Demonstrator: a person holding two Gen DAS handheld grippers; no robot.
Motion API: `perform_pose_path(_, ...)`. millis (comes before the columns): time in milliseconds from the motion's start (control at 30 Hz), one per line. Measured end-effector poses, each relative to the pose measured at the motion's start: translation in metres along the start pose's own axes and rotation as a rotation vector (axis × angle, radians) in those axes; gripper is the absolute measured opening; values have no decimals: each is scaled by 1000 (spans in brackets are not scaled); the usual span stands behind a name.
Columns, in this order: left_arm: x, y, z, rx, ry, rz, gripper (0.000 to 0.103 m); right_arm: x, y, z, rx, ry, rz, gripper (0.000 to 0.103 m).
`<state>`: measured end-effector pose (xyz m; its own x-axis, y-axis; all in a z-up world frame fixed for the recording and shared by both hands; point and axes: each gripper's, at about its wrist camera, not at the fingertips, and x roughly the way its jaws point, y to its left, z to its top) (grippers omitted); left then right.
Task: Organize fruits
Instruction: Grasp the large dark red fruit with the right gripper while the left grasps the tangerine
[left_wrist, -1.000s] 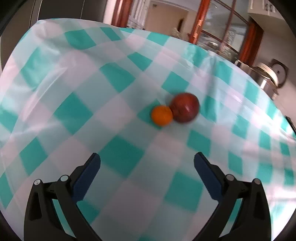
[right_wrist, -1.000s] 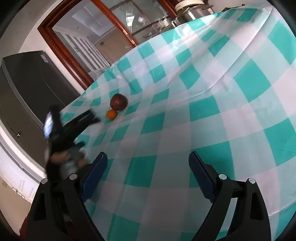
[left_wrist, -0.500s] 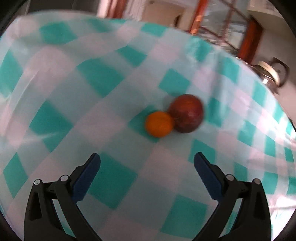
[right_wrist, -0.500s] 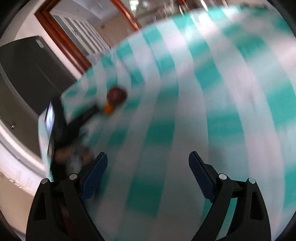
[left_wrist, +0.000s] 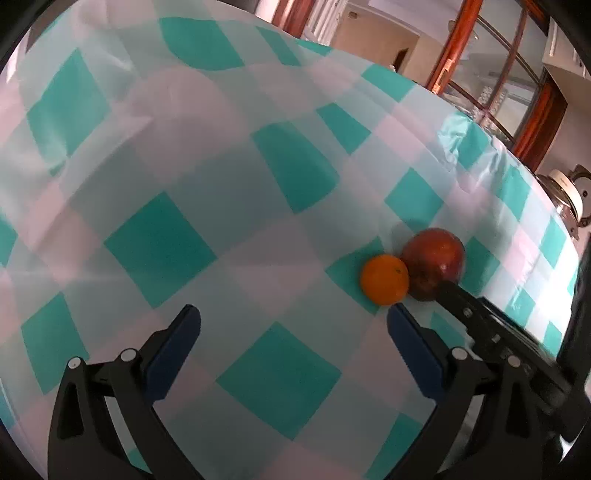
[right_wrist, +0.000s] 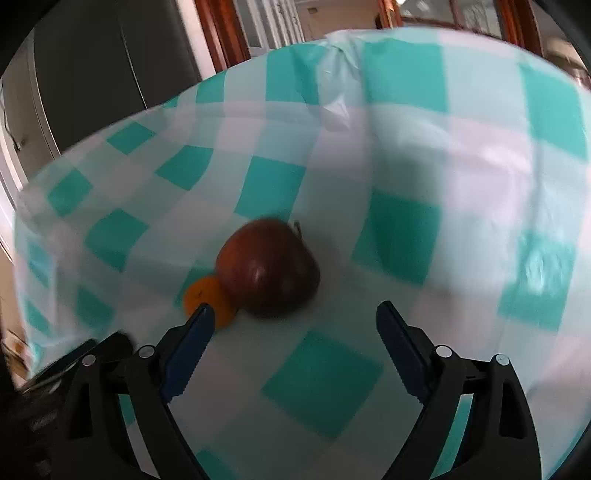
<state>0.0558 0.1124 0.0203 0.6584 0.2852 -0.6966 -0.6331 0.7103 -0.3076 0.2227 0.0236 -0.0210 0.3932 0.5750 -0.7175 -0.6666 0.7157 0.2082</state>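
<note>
The red apple (right_wrist: 267, 267) and the small orange (left_wrist: 385, 279) lie touching each other on the teal-and-white checked tablecloth (left_wrist: 159, 254), and what has changed within the last second is how near the right gripper (right_wrist: 291, 325) has come to them: a second ago the pair sat small and far off in its view, and now the apple fills the middle of it, just ahead of the wide-spread, empty jaws, with the orange half hidden behind the apple and the left-hand blue pad. The left gripper (left_wrist: 293, 325) has also closed in, but the fruit now sits off to its right rather than ahead, just beyond its right finger; its jaws are wide and hold nothing too. In the left view the right gripper's black finger reaches in at the apple's near side. I judge that the right gripper is lining up to take the apple first. No bowl, basket or tray shows in either view, so where the fruit is meant to go cannot be told.
</note>
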Motion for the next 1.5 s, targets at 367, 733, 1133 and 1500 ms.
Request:
perform_pose_path(367,-4,13,6,-90,-26,6,101,35,10,18,-120,83,-13,82)
perform_pose_path(733,-2,-11,5,38,-30,-54,101,23,0,8,2,47,27,57)
perform_pose_path(1133,-1,-33,-2,149,-38,-75,101,-86,-100,-100,660,-179,59,58)
perform_pose_path(1500,34,-76,9,245,19,-52,97,-92,-88,-84,621,-256,33,58)
